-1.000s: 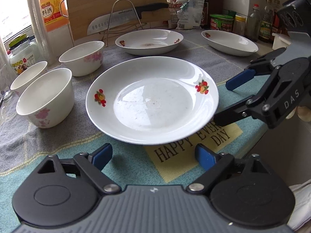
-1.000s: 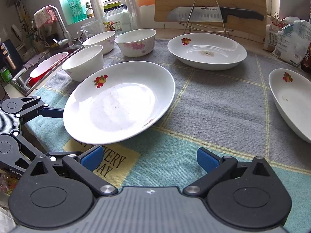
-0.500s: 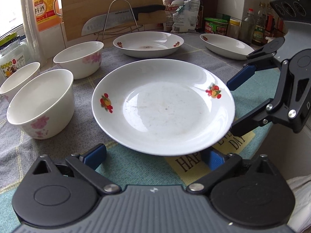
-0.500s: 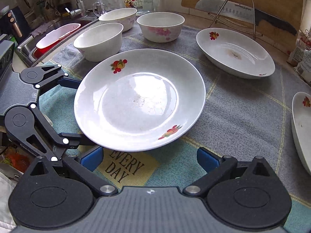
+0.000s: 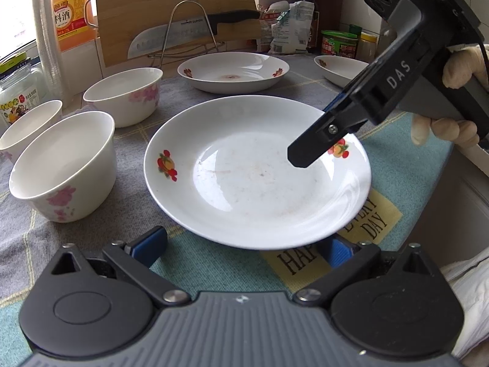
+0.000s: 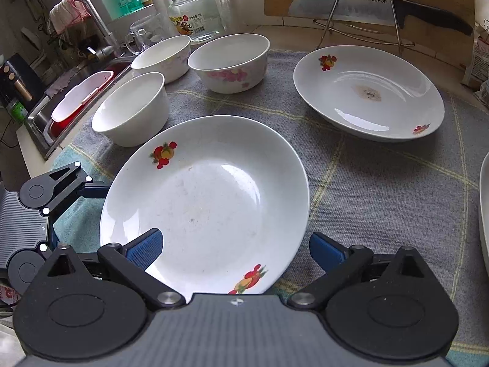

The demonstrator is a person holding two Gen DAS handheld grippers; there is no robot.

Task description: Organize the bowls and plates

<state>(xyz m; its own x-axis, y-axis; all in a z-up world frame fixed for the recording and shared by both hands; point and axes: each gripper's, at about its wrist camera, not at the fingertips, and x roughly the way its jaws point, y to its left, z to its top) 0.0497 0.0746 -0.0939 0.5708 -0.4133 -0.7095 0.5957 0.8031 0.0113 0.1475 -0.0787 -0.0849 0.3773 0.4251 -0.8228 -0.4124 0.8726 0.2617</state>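
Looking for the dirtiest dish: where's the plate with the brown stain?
Right wrist view, upper right: the stained plate sits on the grey cloth, before the knife rack.

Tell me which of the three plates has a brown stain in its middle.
The far plate by the knife rack; the near plate shows only faint specks.

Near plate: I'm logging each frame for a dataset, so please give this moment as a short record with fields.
near plate: white, fruit decals, on the cloth
left tool: open, one finger under the plate's near rim
right tool: open, straddling the plate's rim
far plates: one ahead, another partly seen at the right edge
bowls: three white, pink flowers, left of the near plate
stacking: nothing stacked yet
background: knife on a wire rack by a cutting board
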